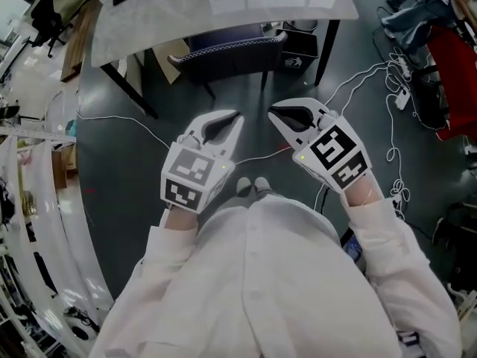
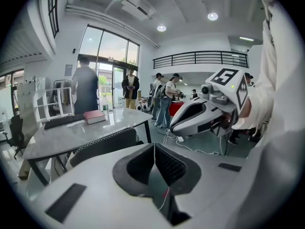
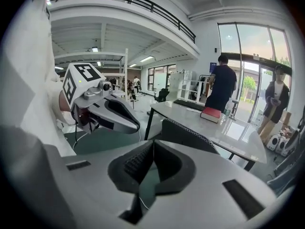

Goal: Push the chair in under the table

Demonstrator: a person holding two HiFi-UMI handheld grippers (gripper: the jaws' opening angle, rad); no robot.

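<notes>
The chair (image 1: 231,54) stands partly under the table (image 1: 223,10), on the far side of the left gripper (image 1: 237,116) and right gripper (image 1: 273,113), well apart from their empty, closed fingers.

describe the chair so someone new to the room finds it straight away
Find the long pale grey table with black legs at the top of the head view. At its near edge stands the chair, its backrest towards the person. It is dark, with a pale dotted trim along the backrest's top rim, which nothing else nearby has.
</notes>
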